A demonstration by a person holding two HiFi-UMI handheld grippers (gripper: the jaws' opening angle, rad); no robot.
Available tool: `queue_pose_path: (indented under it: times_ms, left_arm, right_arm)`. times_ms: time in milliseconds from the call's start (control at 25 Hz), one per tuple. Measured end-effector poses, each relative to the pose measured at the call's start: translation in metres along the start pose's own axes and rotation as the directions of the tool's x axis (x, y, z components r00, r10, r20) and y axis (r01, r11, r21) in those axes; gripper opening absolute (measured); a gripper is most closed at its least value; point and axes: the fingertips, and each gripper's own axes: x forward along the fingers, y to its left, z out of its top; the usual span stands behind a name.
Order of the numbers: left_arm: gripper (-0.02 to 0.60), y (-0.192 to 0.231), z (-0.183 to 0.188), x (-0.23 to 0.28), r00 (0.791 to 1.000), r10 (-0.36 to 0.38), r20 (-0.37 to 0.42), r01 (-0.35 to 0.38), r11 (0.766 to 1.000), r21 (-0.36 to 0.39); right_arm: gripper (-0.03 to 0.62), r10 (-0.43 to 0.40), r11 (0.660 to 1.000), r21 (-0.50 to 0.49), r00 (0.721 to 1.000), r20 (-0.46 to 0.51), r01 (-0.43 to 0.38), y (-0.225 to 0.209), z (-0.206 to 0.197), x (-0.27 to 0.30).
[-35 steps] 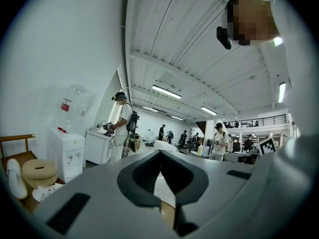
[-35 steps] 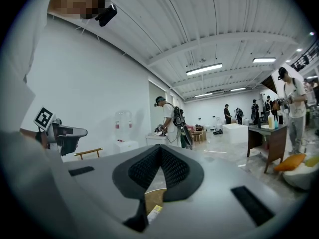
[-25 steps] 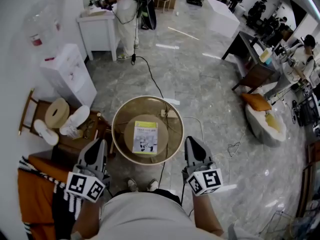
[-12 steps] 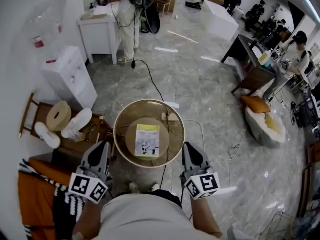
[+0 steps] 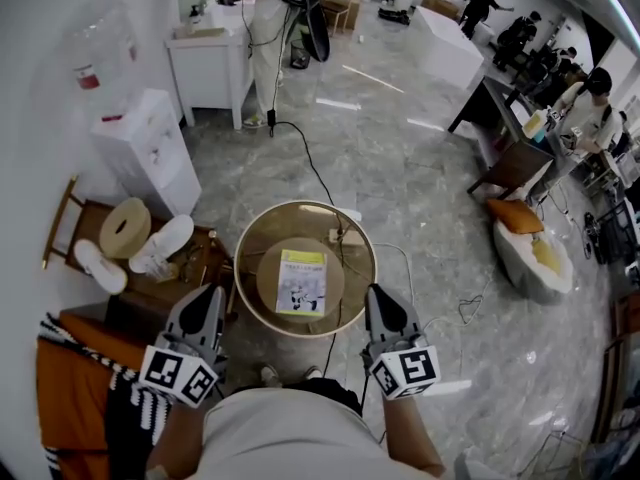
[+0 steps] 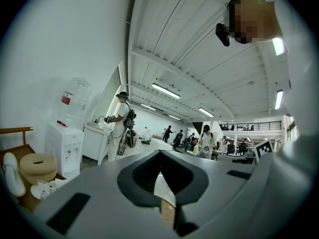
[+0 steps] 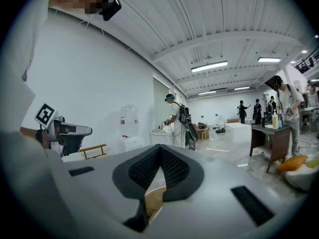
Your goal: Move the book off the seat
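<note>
On the round seat point(image 5: 268, 286), the book point(image 5: 301, 282) is laid flat; nearer, the left gripper point(image 5: 205, 298) and right gripper point(image 5: 381, 298) are held at either side, jaws pressed together.

Head view: the print on the book point(image 5: 301, 281) is too small to read. Whatever carries the seat point(image 5: 262, 240) is hidden under its own round top. Cannot tell whether the cable point(image 5: 300, 158) runs over or under the seat. The shoes point(image 5: 281, 373) are half covered by the torso point(image 5: 290, 433), which also hides both upper arms. The orange cloth point(image 5: 70, 388) is cut off by the bottom edge. Left gripper view: the left tongs point(image 6: 159, 158) block the lower half, and only a tan sliver point(image 6: 166, 210) shows through their gap, possibly the seat. Right gripper view: the right tongs point(image 7: 160, 153) block the same region, leaving a wood-coloured strip point(image 7: 153, 203); the book is hidden in both.
</note>
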Motion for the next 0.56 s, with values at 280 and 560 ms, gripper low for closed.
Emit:
queue_pose_path:
  times_ms: [280, 560]
  left_arm:
    - [0.017, 0.007, -0.001, -0.007, 1.000, 0.004, 0.005, -0.004, 1.000, -0.010]
    - [0.017, 0.013, 0.001, -0.010, 1.000, 0.012, 0.012, -0.012, 1.000, -0.008]
  right_arm:
    - [0.021, -0.001, 1.000, -0.010, 1.000, -0.002, 0.001, 0.007, 0.001, 0.002]
    - [0.021, 0.006, 1.000, -0.013, 1.000, -0.001, -0.006, 0.015, 0.001, 0.005]
